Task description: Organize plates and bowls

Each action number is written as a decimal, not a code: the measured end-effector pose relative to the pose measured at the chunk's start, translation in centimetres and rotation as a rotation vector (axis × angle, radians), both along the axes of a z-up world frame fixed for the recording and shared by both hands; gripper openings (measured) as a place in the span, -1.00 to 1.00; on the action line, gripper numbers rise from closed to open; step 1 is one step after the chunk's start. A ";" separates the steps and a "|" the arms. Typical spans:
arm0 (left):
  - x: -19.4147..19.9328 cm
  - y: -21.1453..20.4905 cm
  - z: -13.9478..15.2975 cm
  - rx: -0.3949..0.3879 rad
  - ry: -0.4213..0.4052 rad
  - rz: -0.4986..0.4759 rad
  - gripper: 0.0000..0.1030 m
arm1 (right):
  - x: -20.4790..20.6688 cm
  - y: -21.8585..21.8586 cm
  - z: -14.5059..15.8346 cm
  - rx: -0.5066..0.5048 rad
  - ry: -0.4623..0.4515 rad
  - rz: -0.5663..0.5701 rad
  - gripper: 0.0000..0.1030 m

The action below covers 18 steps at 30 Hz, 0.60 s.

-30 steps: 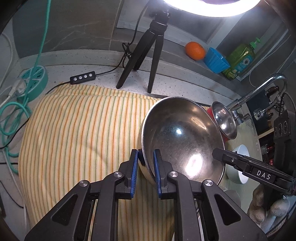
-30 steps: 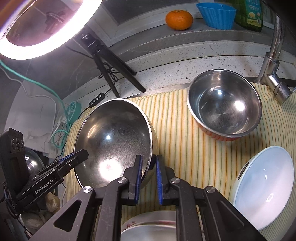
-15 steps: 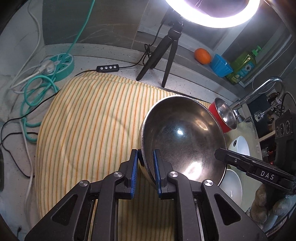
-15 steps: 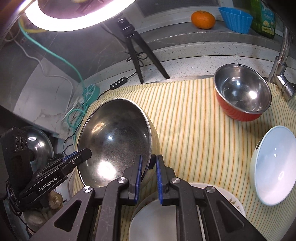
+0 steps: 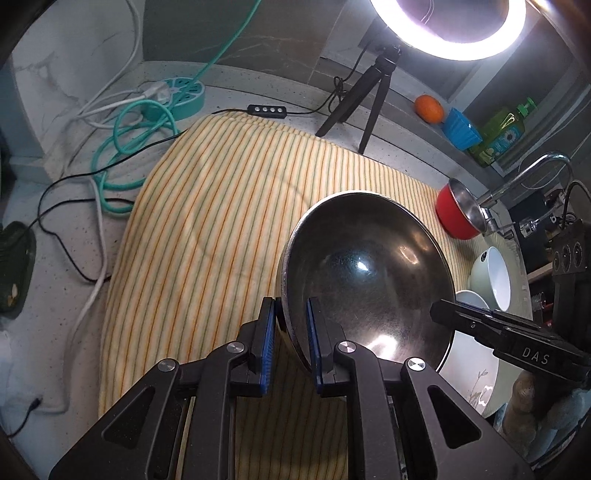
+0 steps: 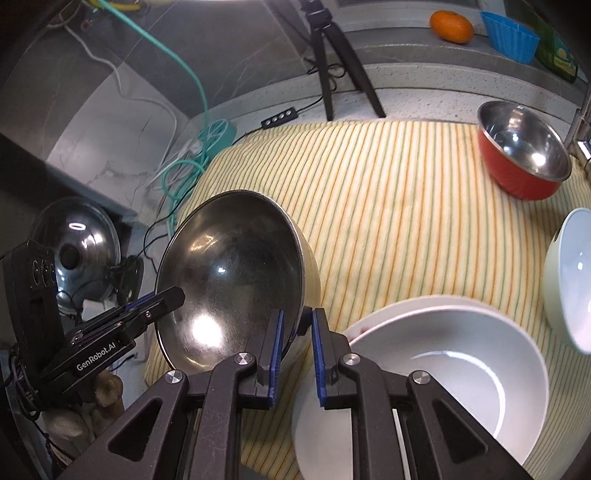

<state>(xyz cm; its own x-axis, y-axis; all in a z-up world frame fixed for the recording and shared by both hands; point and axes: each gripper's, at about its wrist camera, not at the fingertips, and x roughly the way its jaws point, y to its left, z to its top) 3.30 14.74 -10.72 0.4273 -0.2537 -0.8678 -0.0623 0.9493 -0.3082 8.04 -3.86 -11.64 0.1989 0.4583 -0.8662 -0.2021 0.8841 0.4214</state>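
Both grippers are clamped on the steel bowl's (image 5: 365,273) rim: left gripper (image 5: 290,341) at lower centre, right gripper (image 6: 297,356) likewise. Beneath lies a striped cloth (image 5: 207,229) on a speckled counter (image 5: 55,236); ring light (image 5: 448,33) upper right, cables (image 5: 125,147) upper left.

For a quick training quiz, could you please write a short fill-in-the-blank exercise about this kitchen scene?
1. Both grippers, left gripper and right gripper, grip the rim of the big ____ bowl.
2. The smaller steel-lined bowl near the faucet is ____ on the outside.
3. The counter is covered by a ____ cloth.
4. On the ledge beside the blue cup sits an ____.

Missing words: steel; red; striped; orange
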 end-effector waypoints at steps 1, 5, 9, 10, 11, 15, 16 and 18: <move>-0.4 0.2 -0.1 0.000 0.003 0.007 -0.71 | -0.2 0.2 -0.2 0.001 0.005 0.007 -0.73; -1.5 0.8 -0.4 0.014 0.013 0.020 -0.71 | -1.1 1.0 -1.1 0.006 0.024 0.035 -0.73; -2.1 1.5 -0.9 0.010 0.030 0.037 -0.71 | -1.8 1.7 -1.4 0.008 0.033 0.056 -0.73; -2.2 1.6 -1.0 0.009 0.033 0.041 -0.71 | -2.0 1.9 -1.4 0.009 0.035 0.061 -0.72; -2.4 1.8 -1.1 0.008 0.035 0.045 -0.71 | -2.1 2.0 -1.5 0.010 0.037 0.064 -0.72; -2.7 2.1 -1.6 0.005 0.046 0.055 -0.71 | -2.4 2.4 -1.6 0.010 0.042 0.080 -0.72; -2.8 2.1 -1.7 0.005 0.048 0.056 -0.71 | -2.5 2.4 -1.7 0.010 0.044 0.082 -0.72; -2.9 2.2 -1.8 0.005 0.047 0.057 -0.71 | -2.5 2.5 -1.8 0.009 0.041 0.084 -0.72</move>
